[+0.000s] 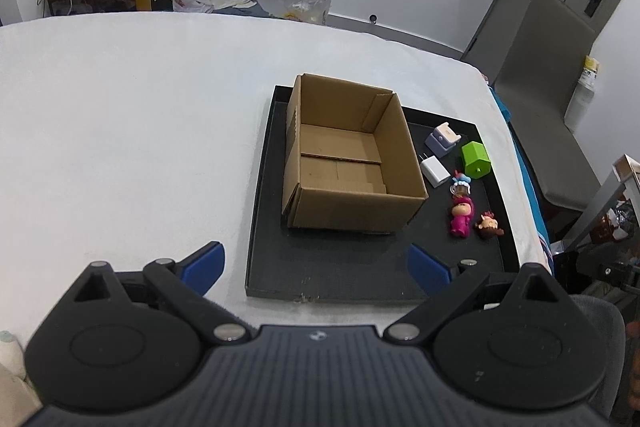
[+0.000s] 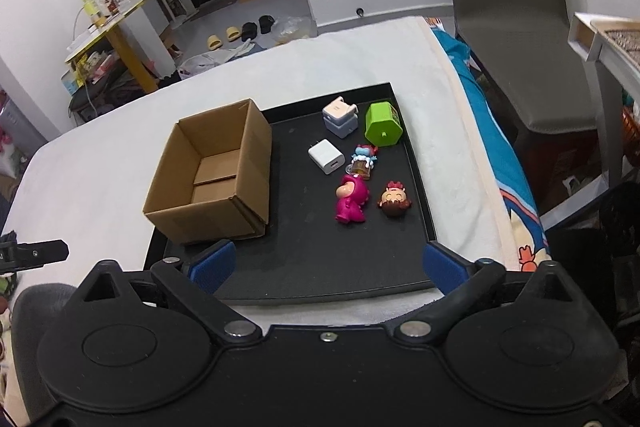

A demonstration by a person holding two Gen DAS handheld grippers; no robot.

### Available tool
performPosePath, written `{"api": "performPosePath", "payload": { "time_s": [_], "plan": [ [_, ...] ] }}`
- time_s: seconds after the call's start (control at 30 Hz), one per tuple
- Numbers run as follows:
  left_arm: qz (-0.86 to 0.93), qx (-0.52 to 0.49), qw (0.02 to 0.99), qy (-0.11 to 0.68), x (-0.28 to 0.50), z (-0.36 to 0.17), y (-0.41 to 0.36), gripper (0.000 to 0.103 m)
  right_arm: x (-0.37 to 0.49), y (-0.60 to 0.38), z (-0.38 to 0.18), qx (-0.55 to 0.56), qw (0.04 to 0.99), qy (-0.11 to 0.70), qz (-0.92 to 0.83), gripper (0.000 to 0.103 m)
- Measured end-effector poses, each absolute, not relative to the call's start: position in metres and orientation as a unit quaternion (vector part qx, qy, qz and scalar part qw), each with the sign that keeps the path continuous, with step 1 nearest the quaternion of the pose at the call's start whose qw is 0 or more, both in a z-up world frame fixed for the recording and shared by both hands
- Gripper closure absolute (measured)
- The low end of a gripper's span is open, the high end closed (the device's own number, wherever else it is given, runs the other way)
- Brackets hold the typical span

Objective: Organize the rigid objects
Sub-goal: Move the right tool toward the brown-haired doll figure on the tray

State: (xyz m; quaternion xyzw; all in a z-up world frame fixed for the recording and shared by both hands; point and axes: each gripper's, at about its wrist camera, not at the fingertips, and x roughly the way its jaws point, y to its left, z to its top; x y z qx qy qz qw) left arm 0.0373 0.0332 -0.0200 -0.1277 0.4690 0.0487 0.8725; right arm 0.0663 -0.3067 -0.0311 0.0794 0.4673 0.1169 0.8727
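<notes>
Hovering open right tool [image 2: 328, 267], empty cardboard box [image 2: 216, 179], toys beside it on black tray [image 2: 304, 267]

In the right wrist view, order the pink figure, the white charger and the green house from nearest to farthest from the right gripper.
1. Pink figure, lying mid-tray, nearest the right gripper.
2. White charger, behind it, beside the cardboard box.
3. Green house, at the tray's far right corner.
</notes>
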Motion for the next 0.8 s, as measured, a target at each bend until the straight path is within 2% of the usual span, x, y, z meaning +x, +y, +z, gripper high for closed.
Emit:
{"api": "performPosePath", "payload": {
  "time_s": [0.17,0.3,0.7,0.8],
  "plan": [
    [0.044,-0.136,0.866,0.478,0.049,-0.032,0.036,0.007,0.079,-0.309,-0.039,0.093,0.868,0.475,0.112,0.014],
    [0.049,-0.144,0.863,0.482,0.06,-0.039,0.04,0.009,0.087,-0.311,-0.045,0.098,0.865,0.48,0.109,0.015],
    [0.071,-0.176,0.84,0.508,0.103,-0.065,0.051,0.036,0.117,-0.316,-0.062,0.127,0.848,0.507,0.089,0.033],
    [0.076,-0.18,0.837,0.511,0.113,-0.071,0.052,0.037,0.126,-0.318,-0.069,0.135,0.843,0.513,0.082,0.034]
  ]
}}
